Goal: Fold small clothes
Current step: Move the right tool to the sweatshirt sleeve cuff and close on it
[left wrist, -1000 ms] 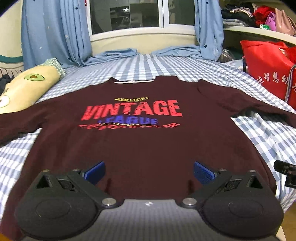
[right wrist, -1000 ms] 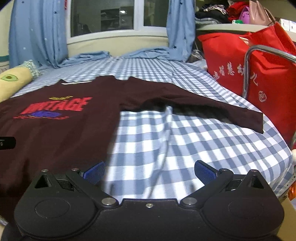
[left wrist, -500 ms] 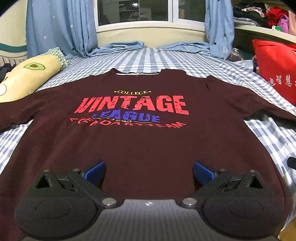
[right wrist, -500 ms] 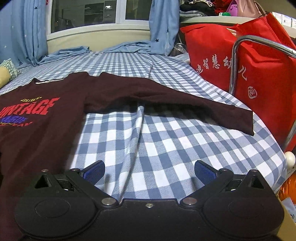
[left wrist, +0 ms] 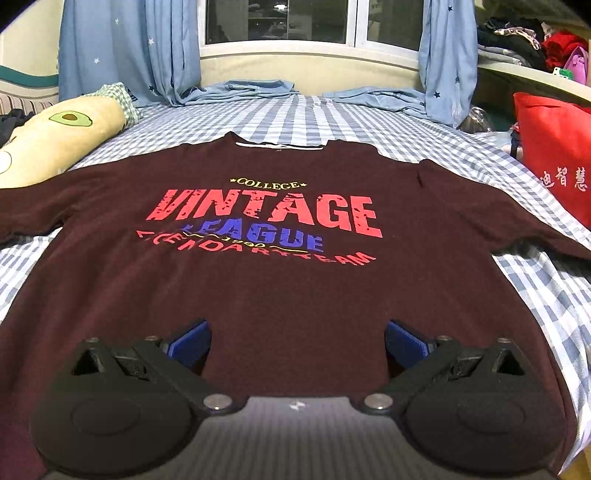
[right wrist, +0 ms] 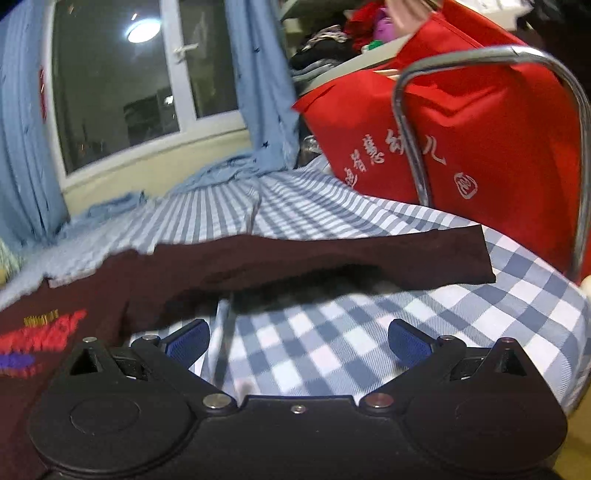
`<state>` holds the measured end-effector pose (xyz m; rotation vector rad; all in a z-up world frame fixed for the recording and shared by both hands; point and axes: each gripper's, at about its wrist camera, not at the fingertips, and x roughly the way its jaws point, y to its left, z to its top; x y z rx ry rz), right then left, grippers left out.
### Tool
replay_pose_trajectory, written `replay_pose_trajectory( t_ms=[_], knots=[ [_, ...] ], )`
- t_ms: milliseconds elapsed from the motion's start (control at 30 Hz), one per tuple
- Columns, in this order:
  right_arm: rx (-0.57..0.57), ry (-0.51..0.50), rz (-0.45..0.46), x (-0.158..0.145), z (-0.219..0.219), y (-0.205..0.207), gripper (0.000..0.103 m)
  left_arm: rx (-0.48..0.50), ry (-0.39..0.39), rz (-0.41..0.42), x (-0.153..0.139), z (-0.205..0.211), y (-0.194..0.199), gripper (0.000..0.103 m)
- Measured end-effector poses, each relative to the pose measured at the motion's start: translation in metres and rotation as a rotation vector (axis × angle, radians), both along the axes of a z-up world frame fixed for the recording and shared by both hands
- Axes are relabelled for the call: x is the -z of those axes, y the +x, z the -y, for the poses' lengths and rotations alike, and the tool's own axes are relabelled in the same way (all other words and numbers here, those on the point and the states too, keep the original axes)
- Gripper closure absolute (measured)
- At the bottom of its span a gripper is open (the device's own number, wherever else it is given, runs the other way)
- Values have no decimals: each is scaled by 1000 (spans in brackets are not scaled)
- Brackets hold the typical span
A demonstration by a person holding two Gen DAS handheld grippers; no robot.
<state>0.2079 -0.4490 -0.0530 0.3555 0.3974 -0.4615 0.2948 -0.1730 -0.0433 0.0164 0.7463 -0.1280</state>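
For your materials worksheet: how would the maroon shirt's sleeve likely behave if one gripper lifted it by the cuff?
The sleeve lies limp and flat on the checked bedsheet, so it would probably drape and sag. It looks thin, so likely light. The attached body may drag.

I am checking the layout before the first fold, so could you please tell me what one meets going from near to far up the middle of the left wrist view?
Left hand-held gripper → maroon T-shirt → checked bedsheet → pale blue folded cloth → window.
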Motion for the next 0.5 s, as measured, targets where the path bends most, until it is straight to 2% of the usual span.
replay_pose_trajectory(
  t_ms=[100,200,333,400,500],
  knots=[
    [24,-19,27,-4,10,2,0,1,-17,-8,1,-3,1,1],
    [39,-48,-25,-8,16,9,0,0,-24,-16,4,-5,2,1],
    [122,-61,-100,-4,30,18,0,0,-17,-28,9,-6,0,1],
    [153,-35,-110,-2,40,16,0,-1,-16,-38,13,-7,-1,1],
    [168,73,-55,3,59,9,0,-2,-14,-48,17,-8,-2,1]
  ],
)
